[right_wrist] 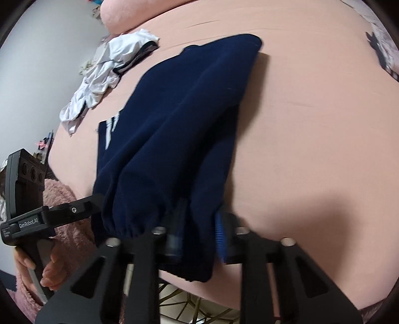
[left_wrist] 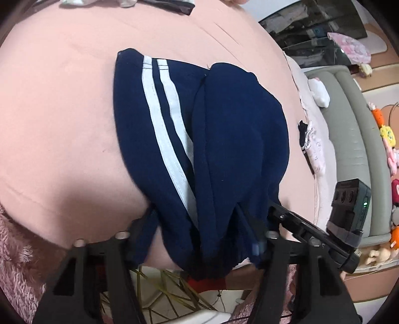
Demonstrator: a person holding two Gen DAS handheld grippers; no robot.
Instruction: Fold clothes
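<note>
Navy track pants with two white side stripes lie folded lengthwise on the pink bed sheet. They also show in the right wrist view. My left gripper is shut on the elastic waistband end at the bed's near edge. My right gripper is shut on the same waistband, right beside the left one. The right gripper's body shows in the left wrist view, and the left gripper's body shows in the right wrist view. The fabric hides the fingertips.
A crumpled white garment lies at the far left of the bed. A pink pillow is behind it. A fluffy pink blanket is at the near left. A grey padded headboard and plush toys are on the right.
</note>
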